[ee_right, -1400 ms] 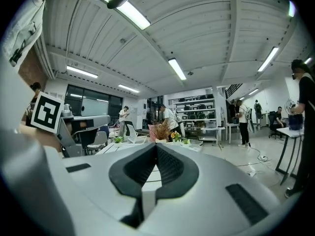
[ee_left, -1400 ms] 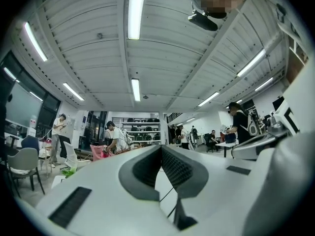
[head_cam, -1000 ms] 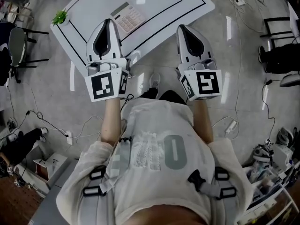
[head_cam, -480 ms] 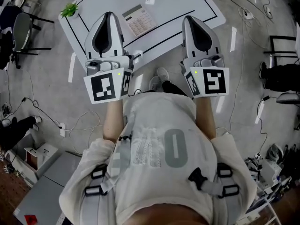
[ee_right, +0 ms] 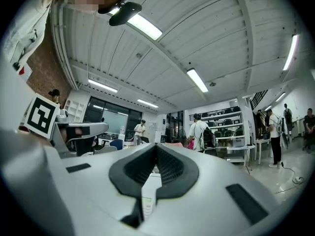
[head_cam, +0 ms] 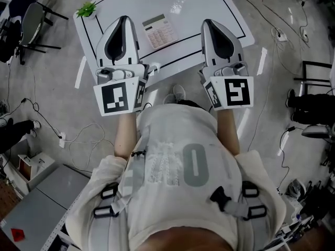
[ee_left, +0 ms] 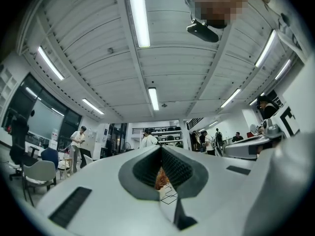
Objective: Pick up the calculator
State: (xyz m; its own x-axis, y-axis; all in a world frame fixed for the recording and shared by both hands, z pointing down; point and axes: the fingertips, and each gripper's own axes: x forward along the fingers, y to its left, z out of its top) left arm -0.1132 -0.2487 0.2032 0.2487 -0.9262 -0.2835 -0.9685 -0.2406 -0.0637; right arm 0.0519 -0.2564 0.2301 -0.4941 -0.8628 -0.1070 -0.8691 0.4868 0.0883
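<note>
Calculator (head_cam: 159,30) has drifted nearer, ahead between my tongs | approach step | left tongs (head_cam: 121,20) and right tongs (head_cam: 212,23) pinched together, empty | next I open one, reach forward.

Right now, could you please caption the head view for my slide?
Left gripper and right gripper, both shut, held over white table with calculator.

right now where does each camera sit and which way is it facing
Head view: on the person's head, looking steeply down at the white table and calculator; shows torso, forearms, left gripper, right gripper.
Left gripper view: on that gripper, facing along its shut jaws, tilted slightly up into room and ceiling.
Right gripper view: likewise along its own shut jaws.
Shared: both gripper views catch the ceiling lights and the other gripper's marker cube.
</note>
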